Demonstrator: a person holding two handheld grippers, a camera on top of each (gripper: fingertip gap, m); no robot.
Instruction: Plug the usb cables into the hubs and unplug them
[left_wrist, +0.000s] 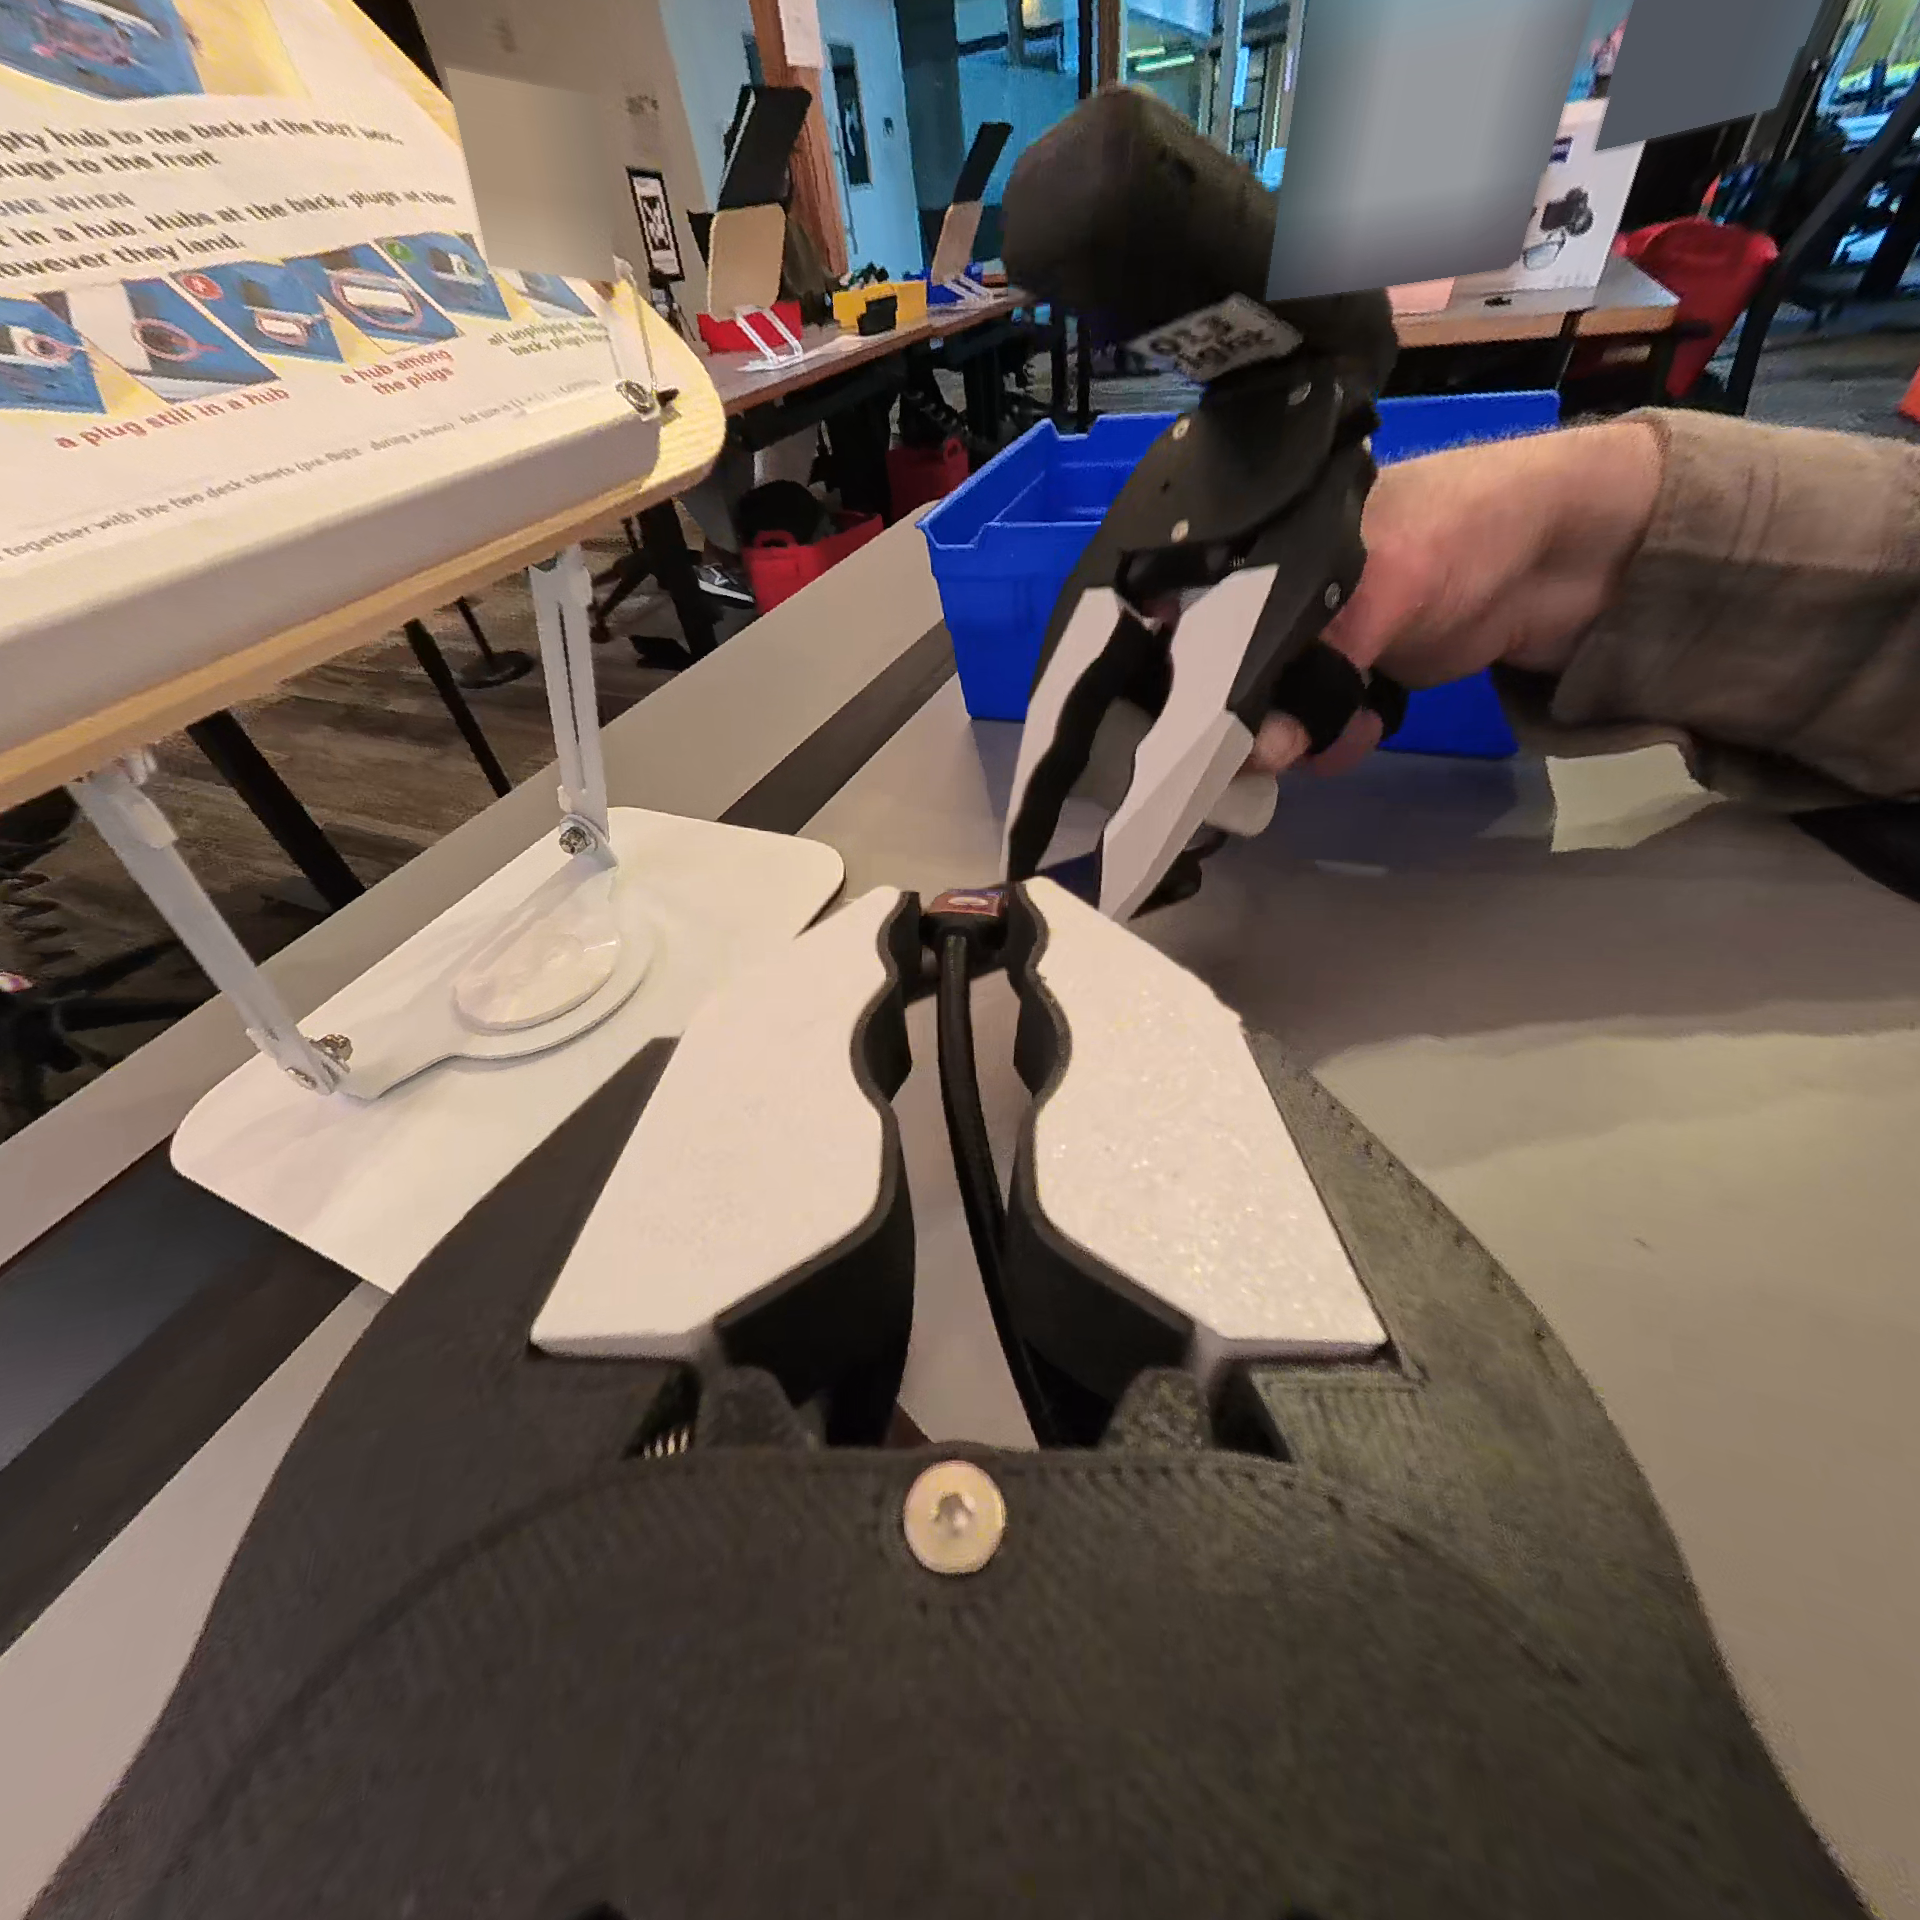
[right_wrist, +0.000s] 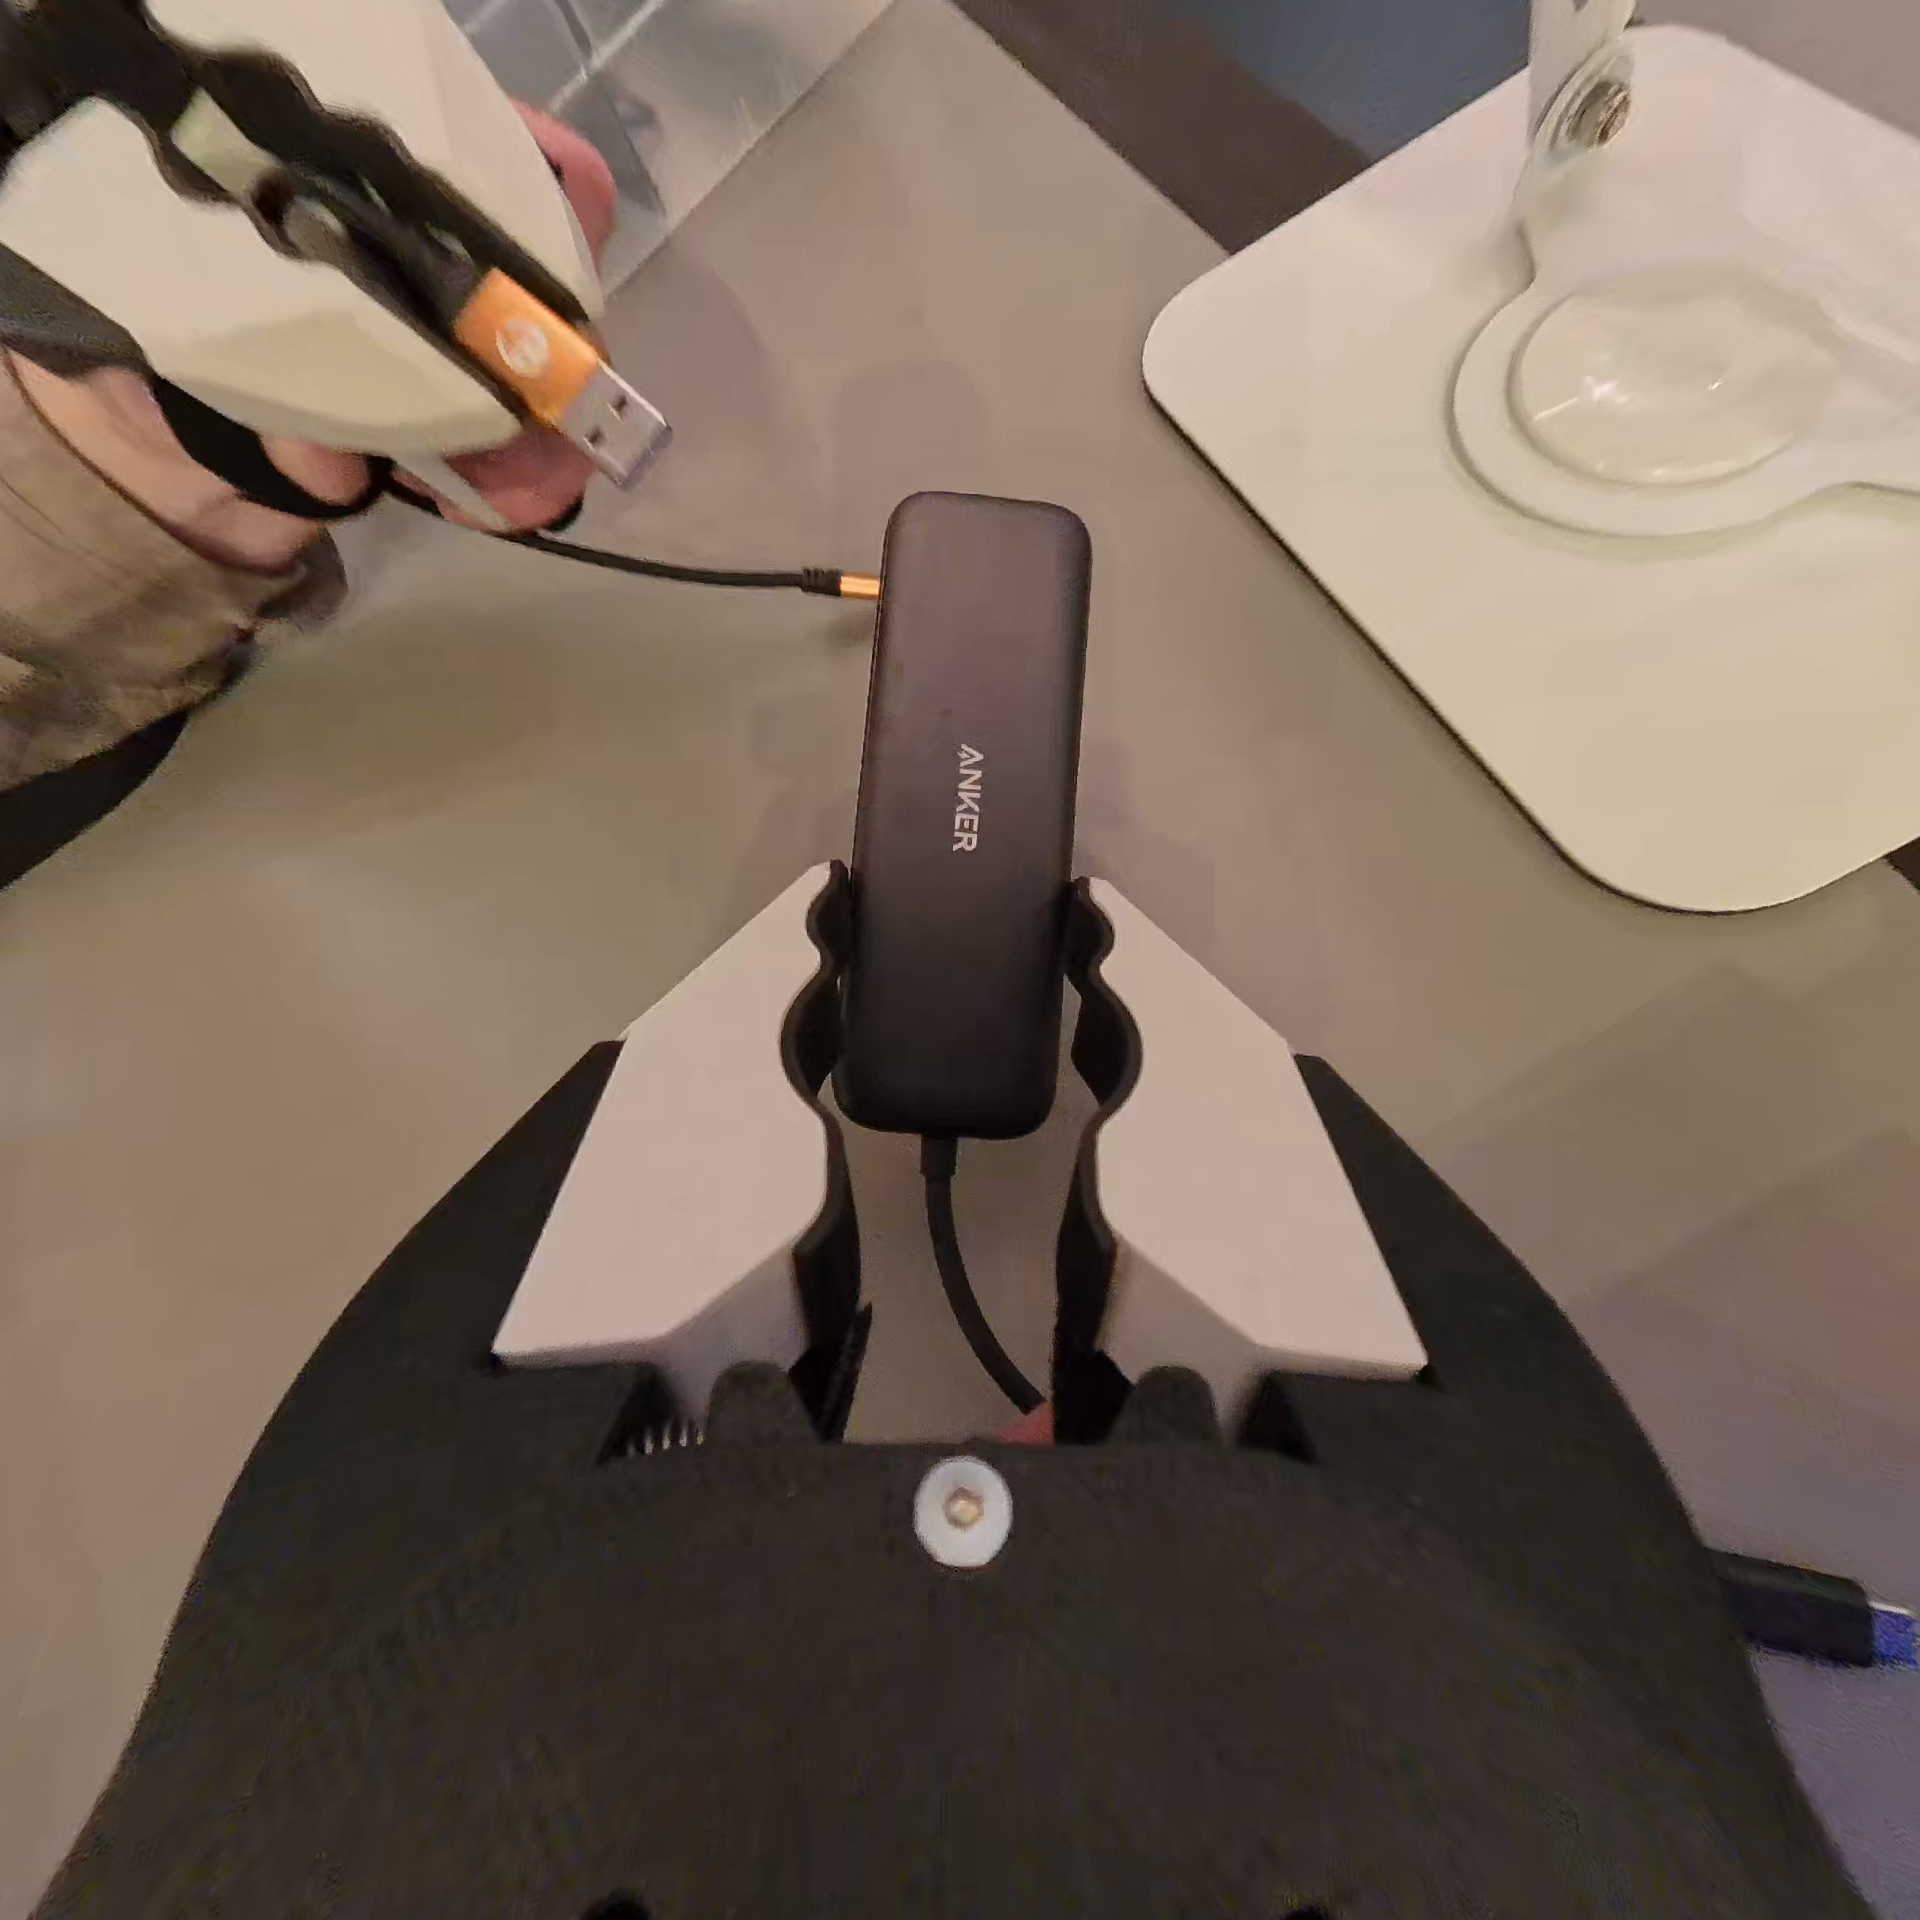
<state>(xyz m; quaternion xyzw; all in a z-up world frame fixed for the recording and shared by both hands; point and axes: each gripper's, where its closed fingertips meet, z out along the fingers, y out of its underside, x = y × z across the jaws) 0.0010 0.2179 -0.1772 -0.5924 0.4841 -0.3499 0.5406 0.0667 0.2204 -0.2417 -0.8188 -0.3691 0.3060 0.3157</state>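
In the right wrist view my right gripper (right_wrist: 956, 896) is shut on the near half of a black USB hub (right_wrist: 971, 727), which lies lengthwise over the grey table. A thin black cable with a gold connector (right_wrist: 847, 587) sits in the hub's left side. My left gripper (right_wrist: 540, 364), at the upper left, is shut on an orange USB plug (right_wrist: 561, 379); its metal tip points toward the hub's far end but stays apart from it. In the left wrist view my left gripper (left_wrist: 966, 906) pinches that plug (left_wrist: 966, 900), and the right gripper (left_wrist: 1070, 883) is just beyond it.
A white stand base (right_wrist: 1403, 582) lies right of the hub and holds a tilted instruction board (left_wrist: 260, 343). A blue bin (left_wrist: 1013, 561) stands behind the right gripper. A clear box (right_wrist: 675, 114) is at the far edge. A black plug (right_wrist: 1808, 1621) lies at the lower right. The tips of one gripper are about 10 cm away from the tips of the other.
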